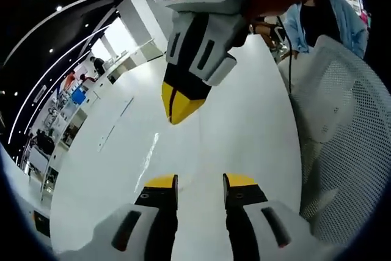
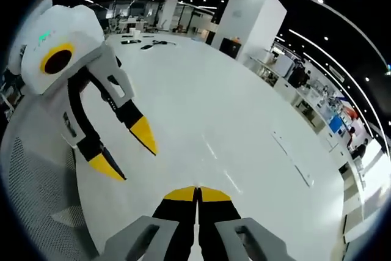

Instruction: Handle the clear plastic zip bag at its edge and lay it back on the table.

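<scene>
The bag (image 1: pixel 122 120) is hard to make out. In the left gripper view a faint clear sheet seems to lie flat on the white tabletop (image 1: pixel 244 126), ahead of the left tongs (image 1: pixel 200 183) and off to their left, marked only by a thin straight edge and a streak of glare. In the right gripper view a similar pale outline (image 2: pixel 293 157) lies ahead of the right tongs (image 2: pixel 197 194) and to their right. Neither pair touches it.

The left tongs stand apart with nothing between them, hovering over the bare tabletop. The right tongs are closed tip to tip, with nothing visibly caught between them; a thin film there would be too fine to tell. The two pairs face each other above the tabletop, close but apart.

Judging from this, the bag is either already laid down or not yet picked up; which, I cannot tell. If a pickup is next, it calls for lowering open tongs to the bag's thin edge and pinching it cleanly, since the film lies flat and slick.

A mesh chair (image 1: pixel 348 132) stands beside the tabletop.
</scene>
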